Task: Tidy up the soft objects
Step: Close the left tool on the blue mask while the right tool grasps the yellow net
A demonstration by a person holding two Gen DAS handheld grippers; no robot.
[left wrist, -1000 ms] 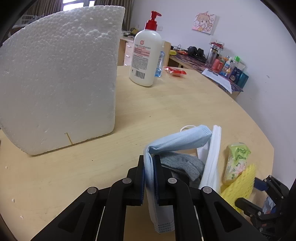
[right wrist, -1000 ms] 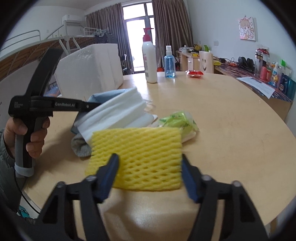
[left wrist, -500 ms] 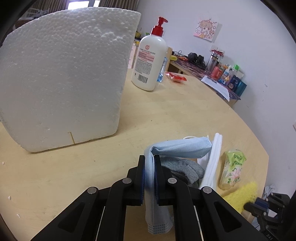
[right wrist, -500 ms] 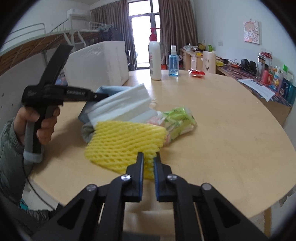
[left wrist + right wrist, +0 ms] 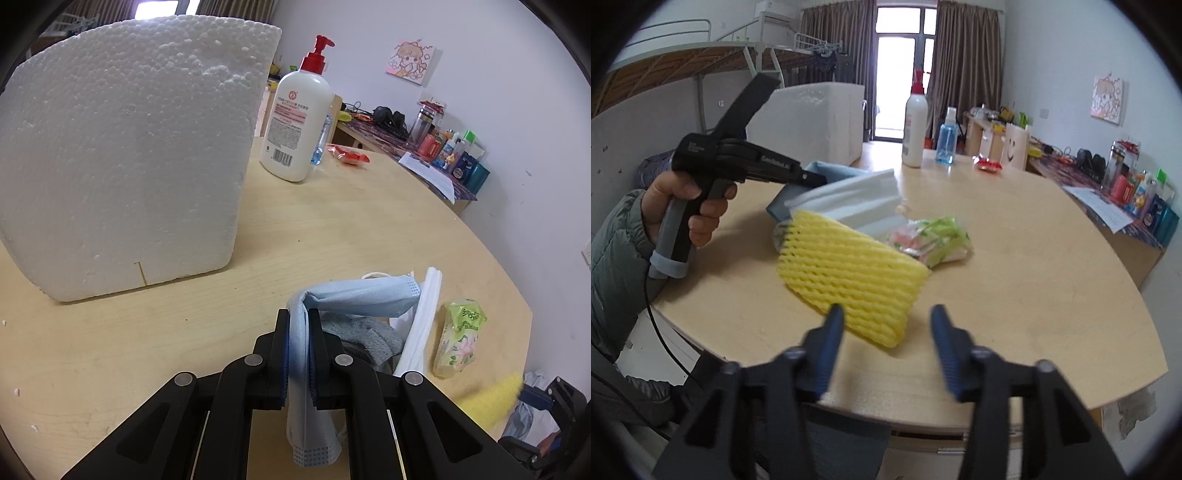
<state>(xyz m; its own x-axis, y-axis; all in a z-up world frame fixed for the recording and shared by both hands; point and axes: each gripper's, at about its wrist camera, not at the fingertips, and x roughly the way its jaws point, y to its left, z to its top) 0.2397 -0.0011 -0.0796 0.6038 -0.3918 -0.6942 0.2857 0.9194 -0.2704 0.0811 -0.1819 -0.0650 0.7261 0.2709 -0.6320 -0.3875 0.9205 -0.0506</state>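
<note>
The left gripper [image 5: 298, 354] is clamping a pale blue face mask [image 5: 354, 299], its jaws pinched tight on the folded cloth, one end of the mask hanging down below the fingers and the other draping over toward the pile. The mask is sitting just above the wooden table [image 5: 332, 229], beside a grey sock [image 5: 369, 332], a stack of white masks [image 5: 421, 332] and a green tissue pack [image 5: 461, 336].

The right gripper [image 5: 886, 332] is standing about half open, its jaws having just been opening. The yellow foam net [image 5: 849, 269] is lying on the table with its near corner between the spread fingers, the pads not pressing on it. The net is leaning against the white masks and the tissue pack.

A white foam box [image 5: 122, 162] is standing further back on the table, with a pump bottle [image 5: 295, 122] just beside it.
</note>
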